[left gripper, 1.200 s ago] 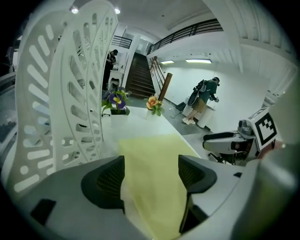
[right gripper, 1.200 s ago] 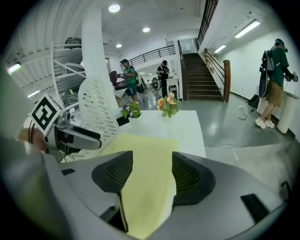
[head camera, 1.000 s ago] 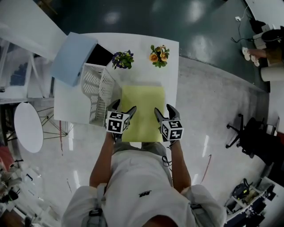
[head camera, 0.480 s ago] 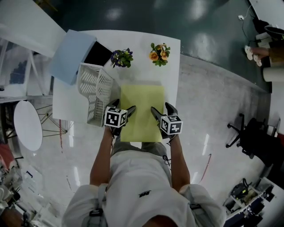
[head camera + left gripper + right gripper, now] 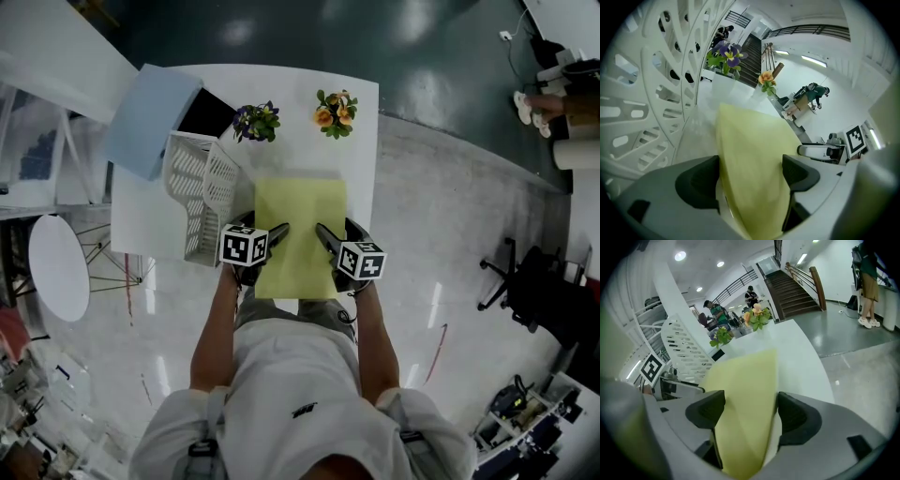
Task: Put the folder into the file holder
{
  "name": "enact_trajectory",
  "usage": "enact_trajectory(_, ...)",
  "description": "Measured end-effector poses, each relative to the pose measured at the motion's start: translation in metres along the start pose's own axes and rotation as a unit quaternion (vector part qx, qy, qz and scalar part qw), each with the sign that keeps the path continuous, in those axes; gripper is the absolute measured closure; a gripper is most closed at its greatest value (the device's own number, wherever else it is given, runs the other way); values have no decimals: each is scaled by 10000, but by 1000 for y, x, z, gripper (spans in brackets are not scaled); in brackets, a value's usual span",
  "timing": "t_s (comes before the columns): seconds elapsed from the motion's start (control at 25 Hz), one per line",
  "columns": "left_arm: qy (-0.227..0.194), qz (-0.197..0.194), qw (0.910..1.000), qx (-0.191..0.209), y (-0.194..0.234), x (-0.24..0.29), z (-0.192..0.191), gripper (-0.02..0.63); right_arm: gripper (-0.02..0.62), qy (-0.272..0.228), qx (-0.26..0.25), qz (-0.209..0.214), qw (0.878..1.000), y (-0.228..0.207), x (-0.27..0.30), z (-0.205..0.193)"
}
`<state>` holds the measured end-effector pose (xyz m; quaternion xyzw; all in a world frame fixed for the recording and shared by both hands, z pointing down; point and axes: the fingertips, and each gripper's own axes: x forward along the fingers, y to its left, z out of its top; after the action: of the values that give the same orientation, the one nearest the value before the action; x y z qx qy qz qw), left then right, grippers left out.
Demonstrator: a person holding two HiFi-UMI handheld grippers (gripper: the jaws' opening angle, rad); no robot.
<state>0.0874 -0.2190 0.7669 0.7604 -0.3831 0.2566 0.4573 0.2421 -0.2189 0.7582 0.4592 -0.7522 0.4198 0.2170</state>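
The yellow-green folder (image 5: pixel 300 234) lies flat on the white worktop (image 5: pixel 361 122), its near end over the edge closest to the person. The white slotted file holder (image 5: pixel 199 192) stands just beside it at its 9 o'clock, and no part of the folder is in the holder. At the folder's 11 o'clock is a small pot of purple flowers (image 5: pixel 258 122), and at its 12 o'clock a pot of orange flowers (image 5: pixel 336 114), both well beyond the folder's far end. A pale blue panel (image 5: pixel 150 117) leans at the holder's 11 o'clock.

The left gripper (image 5: pixel 264 225) is at the folder's 8 o'clock, over its left long edge, and the right gripper (image 5: pixel 337 228) at its 4 o'clock, over the right long edge. Both point steeply down at the sheet. Both sets of jaws have just been opening and now stand wide. In each gripper view the folder runs through the gap between the dark pads, which stand on either side without clamping it, so neither gripper has a grip on it. The left gripper view shows the file holder's wall close at 10 o'clock
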Motion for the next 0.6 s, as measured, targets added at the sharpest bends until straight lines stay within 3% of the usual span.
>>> enact_trajectory(0.4, -678, 65, 9958, 605, -17, -27, 30, 179, 250, -677, -421, 14, 9968, 14, -27, 32)
enact_trajectory(0.6, -1087, -49, 9908, 807, -26, -46, 41, 245, 255, -892, -310, 178, 9954, 13, -37, 34)
